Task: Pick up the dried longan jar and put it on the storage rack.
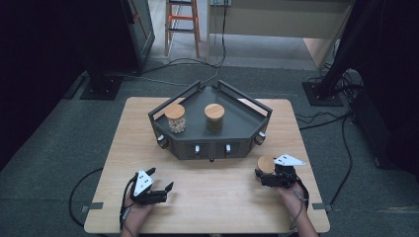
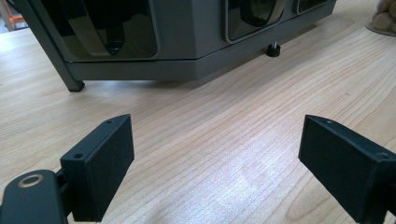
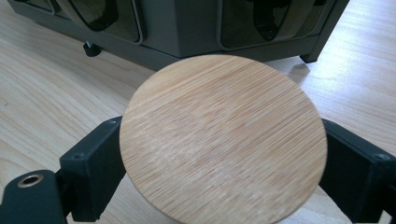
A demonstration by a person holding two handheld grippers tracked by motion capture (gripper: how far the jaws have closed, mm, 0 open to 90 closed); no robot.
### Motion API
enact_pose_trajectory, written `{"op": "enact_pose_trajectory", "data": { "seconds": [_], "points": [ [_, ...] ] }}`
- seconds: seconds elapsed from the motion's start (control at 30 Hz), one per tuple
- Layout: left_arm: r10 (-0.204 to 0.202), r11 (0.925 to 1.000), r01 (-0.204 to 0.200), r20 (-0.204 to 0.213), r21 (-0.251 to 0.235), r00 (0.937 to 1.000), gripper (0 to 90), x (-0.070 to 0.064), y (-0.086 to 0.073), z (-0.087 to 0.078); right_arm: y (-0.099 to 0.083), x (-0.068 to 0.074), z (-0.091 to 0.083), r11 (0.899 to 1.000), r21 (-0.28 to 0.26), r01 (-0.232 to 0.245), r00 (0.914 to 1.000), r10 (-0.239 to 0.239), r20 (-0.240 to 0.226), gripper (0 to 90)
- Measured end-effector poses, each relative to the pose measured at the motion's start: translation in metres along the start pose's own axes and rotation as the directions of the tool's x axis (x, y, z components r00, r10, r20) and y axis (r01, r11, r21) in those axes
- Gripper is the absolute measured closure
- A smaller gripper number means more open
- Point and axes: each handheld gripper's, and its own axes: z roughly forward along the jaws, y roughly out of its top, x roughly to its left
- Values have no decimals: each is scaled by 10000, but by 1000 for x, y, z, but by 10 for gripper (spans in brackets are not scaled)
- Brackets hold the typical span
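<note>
A dark grey angled rack (image 1: 237, 126) stands at the back middle of the wooden table (image 1: 207, 192). On its top sit two glass jars with round wooden lids: one with pale contents (image 1: 175, 117) on the left and one with dark contents (image 1: 214, 117) beside it. A third jar with a wooden lid (image 1: 266, 164) stands on the table in front of the rack's right corner, and my right gripper (image 1: 262, 173) is shut on it. The lid (image 3: 223, 140) lies between the two jaws. My left gripper (image 1: 162, 178) rests open near the front left, with nothing but bare wood between its jaws (image 2: 215, 149).
The rack's front (image 2: 187, 37) has small knobs (image 1: 197, 148) and rubber feet (image 2: 273, 49). Around the table, the floor holds black stand bases (image 1: 101, 86) and cables (image 1: 321, 118). A ladder (image 1: 183, 24) stands at the back.
</note>
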Motion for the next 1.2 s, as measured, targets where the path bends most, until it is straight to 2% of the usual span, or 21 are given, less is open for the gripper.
{"op": "enact_pose_trajectory", "data": {
  "seconds": [0.43,0.7,1.2],
  "points": [
    [6,10000,-6,-1,28,10000,103,0,0,0,-1,0,8,9995,245,-221,9997,220,49,117],
    [-2,10000,2,-3,7,10000,103,0,0,0,-6,0,11,9987,164,-481,9988,480,50,217],
    [-2,10000,2,-3,26,10000,103,0,0,0,-5,7,11,9995,132,-286,9992,282,284,248]
  ]
}}
